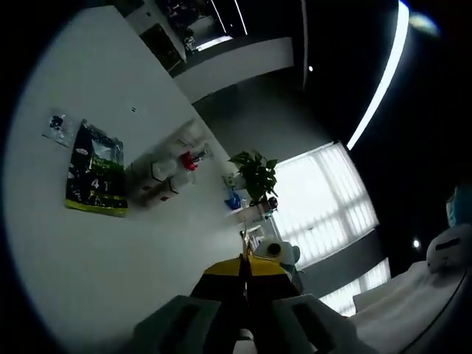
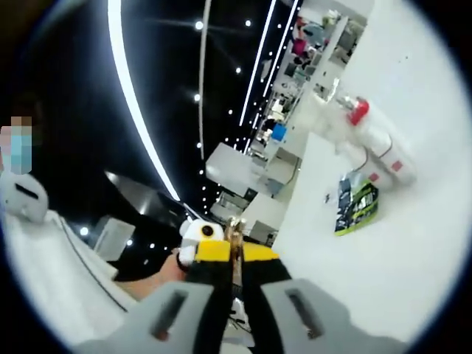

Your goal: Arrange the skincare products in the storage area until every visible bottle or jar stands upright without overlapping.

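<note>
In the left gripper view, the left gripper (image 1: pixel 244 274) rises from the bottom centre with its yellow-and-black jaws pressed together and nothing between them. A white table (image 1: pixel 88 243) takes up the left half of the frame. At centre left lies a cluster of white skincare bottles (image 1: pixel 168 173), one with a red cap (image 1: pixel 189 160), apparently on their sides and touching. Left of them a black and green packet (image 1: pixel 94 169) lies flat, with a small clear wrapper (image 1: pixel 57 127) at its upper left. A potted plant (image 1: pixel 254 173) stands right of the bottles before a bright window. In the right gripper view, the right gripper (image 2: pixel 234 254) comes up from the bottom centre, jaws closed and empty. The skincare bottles (image 2: pixel 372 140) sit at upper right on the table (image 2: pixel 383 258), the red cap (image 2: pixel 358 110) among them, the packet (image 2: pixel 355 205) just below.
</note>
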Demonstrator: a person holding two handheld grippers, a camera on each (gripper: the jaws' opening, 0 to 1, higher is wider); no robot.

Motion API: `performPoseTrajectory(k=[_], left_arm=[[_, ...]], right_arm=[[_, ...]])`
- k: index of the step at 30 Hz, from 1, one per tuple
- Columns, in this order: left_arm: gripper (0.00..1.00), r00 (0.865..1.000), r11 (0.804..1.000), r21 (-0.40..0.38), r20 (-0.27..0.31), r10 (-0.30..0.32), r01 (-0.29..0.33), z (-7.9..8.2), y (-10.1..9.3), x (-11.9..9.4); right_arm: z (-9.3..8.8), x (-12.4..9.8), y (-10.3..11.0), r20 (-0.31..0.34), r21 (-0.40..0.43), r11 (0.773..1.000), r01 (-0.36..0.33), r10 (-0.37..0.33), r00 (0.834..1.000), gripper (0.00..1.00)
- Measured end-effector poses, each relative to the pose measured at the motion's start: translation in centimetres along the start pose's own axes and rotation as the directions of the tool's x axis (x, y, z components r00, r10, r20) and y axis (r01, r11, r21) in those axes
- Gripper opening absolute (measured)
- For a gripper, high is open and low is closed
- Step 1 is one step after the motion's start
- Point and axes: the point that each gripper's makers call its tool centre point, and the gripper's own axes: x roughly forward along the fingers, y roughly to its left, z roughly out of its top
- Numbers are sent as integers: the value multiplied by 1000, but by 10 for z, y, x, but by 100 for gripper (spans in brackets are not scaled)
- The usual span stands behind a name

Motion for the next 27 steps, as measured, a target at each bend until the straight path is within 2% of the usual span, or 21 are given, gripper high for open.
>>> performPoseTrajectory(k=[2,8,15,21,24,27], left_arm=[[0,1000,1000,-9,10,7,-7,3,3,-4],[0,998,999,-26,52,29,-28,20,14,-18],[0,991,994,-42,87,105,-102,38,39,-35],[0,978,982,-63,105,183,-177,54,68,-51],[0,971,975,-79,111,213,-205,62,82,-57],[0,965,970,-95,121,234,-223,70,93,-61]], right_arm=[[0,1,0,4,0,1000,-1,1,1000,10],[-4,-2,-6,-14,-26,999,22,-22,1000,12],[-5,-6,-16,-24,-49,998,51,-52,998,15],[-9,-8,-22,-36,-52,997,58,-60,998,15],[-11,-10,-23,-46,-90,994,69,-73,996,17],[-13,-15,-28,-63,-166,981,100,-112,992,22]])
